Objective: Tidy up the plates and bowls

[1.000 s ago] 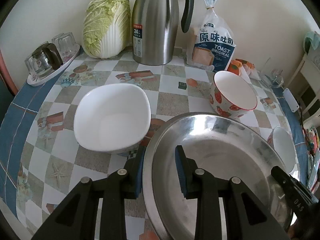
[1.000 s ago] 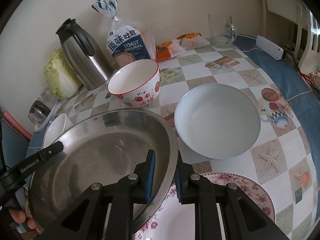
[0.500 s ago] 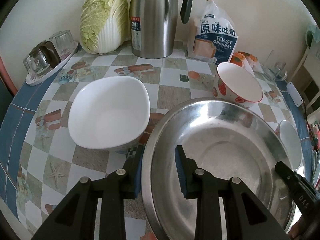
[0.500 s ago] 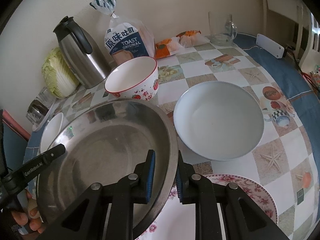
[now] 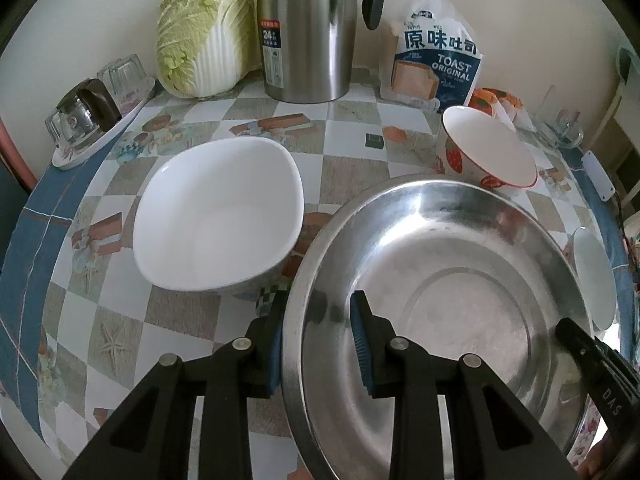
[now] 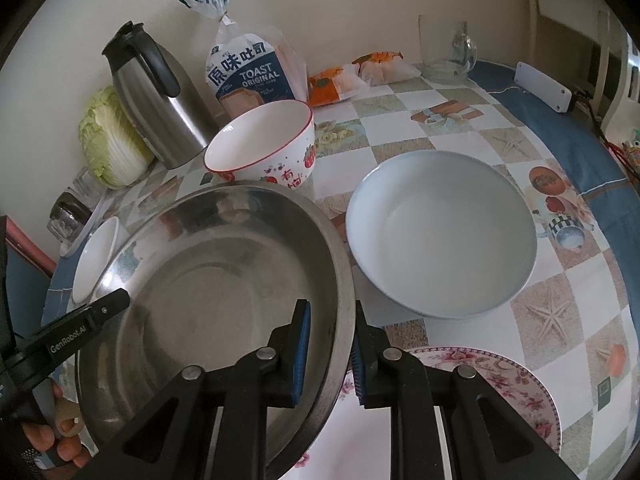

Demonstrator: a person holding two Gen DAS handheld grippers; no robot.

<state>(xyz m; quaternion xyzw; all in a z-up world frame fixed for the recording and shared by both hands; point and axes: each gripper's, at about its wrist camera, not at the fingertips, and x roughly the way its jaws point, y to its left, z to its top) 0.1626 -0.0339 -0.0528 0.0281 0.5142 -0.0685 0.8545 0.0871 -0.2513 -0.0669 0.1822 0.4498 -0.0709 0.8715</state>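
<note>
The left gripper pinches the near left rim of a big shiny metal pan. One finger sits outside the rim and one sits inside, so the fingers are only a little way apart and squeeze the pan wall. The right gripper pinches the other side of the same pan the same way, with its fingers even closer together. A hand shows at the bottom left of the right view, under the left tool.

Under the pan's right edge lies a flowery plate on the table. The table has a cloth with grey and white squares, starfish pictures and a blue border.

Just left of the pan sits a white bowl. Just right of it sits a pale round bowl. Behind the pan stands a bowl with strawberries and a red rim, very close to the pan's far edge.

Farther back, by the cream wall, stand a cabbage, a tall metal jug and a bag of toast bread. Some upside-down glasses rest on a small tray at the far left. At the far right are orange snack packs, a glass jug and a white power strip.
</note>
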